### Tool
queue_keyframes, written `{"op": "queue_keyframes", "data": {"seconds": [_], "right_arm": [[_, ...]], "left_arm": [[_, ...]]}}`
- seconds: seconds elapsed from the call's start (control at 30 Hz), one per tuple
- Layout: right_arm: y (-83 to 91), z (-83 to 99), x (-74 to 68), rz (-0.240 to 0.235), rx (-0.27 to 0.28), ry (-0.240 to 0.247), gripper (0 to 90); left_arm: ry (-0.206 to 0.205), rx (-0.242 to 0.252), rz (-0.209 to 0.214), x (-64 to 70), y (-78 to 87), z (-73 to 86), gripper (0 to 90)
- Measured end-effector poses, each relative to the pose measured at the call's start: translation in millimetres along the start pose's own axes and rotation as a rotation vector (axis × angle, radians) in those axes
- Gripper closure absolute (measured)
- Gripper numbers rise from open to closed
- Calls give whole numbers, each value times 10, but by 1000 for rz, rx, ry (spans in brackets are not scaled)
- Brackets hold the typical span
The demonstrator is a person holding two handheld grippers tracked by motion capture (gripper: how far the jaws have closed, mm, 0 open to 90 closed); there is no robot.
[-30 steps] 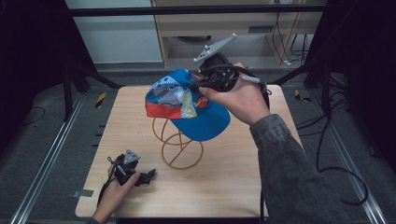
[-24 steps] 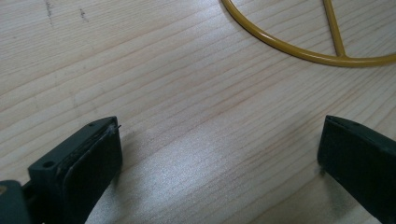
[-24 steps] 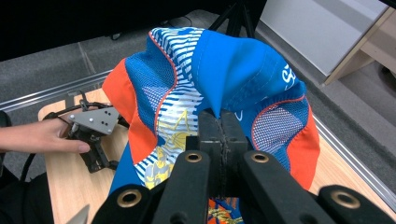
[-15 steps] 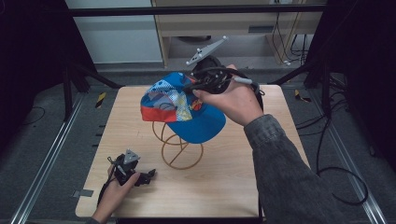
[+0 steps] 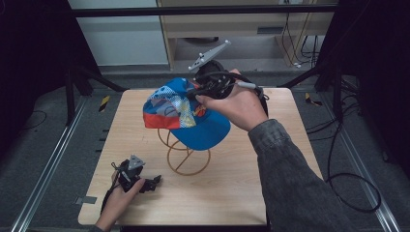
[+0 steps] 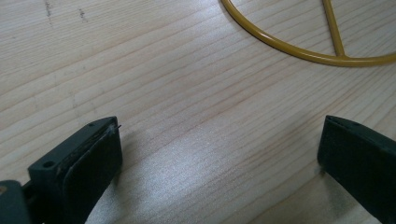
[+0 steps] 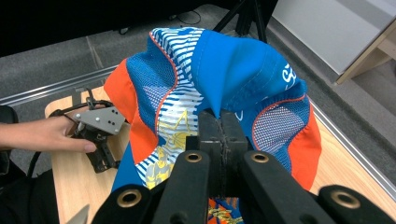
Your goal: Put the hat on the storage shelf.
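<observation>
High view: cap (image 5: 186,113), blue with orange and white-striped panels, held in the air above the wire stand (image 5: 186,154), brim toward the person, crown tilted to the left. Cap sits over the top of the stand; whether it touches the wire cannot be told.

Right gripper (image 5: 205,89), in the right hand (image 5: 239,104): jaws closed tight on a fold of the cap's blue fabric; in the right gripper view the cap (image 7: 219,88) bunches up around the pinch and hangs off both sides of the jaws.

Stand: yellow wire, round base ring flat on the table (image 5: 145,145), near its middle. In the left gripper view an arc of the ring (image 6: 299,46) lies ahead of the jaws, apart from them.

Left gripper (image 5: 145,183), in the left hand (image 5: 118,198): resting low on the table at its near left corner, jaws spread wide, nothing between them but bare wood (image 6: 196,121)
</observation>
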State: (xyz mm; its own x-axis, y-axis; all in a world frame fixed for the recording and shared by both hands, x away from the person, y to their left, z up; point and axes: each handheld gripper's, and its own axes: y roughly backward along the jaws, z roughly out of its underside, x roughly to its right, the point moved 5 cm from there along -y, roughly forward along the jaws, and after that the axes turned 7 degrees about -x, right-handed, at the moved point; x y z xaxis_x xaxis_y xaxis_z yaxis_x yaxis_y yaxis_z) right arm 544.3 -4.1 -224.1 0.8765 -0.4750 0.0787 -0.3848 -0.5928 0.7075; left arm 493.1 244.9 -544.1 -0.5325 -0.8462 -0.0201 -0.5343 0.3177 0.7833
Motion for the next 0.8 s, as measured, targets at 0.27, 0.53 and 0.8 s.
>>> {"op": "queue_keyframes", "data": {"seconds": [0.27, 0.53, 0.8], "right_arm": [[-52, -14, -23, -7, -15, 8, 900], [-115, -27, -46, -11, -36, 17, 900], [-177, -31, -59, -6, -64, 24, 900]], "left_arm": [[0, 0, 0, 0, 0, 0, 0], [-2, -2, 0, -1, 1, 1, 0], [0, 0, 0, 0, 0, 0, 0]]}}
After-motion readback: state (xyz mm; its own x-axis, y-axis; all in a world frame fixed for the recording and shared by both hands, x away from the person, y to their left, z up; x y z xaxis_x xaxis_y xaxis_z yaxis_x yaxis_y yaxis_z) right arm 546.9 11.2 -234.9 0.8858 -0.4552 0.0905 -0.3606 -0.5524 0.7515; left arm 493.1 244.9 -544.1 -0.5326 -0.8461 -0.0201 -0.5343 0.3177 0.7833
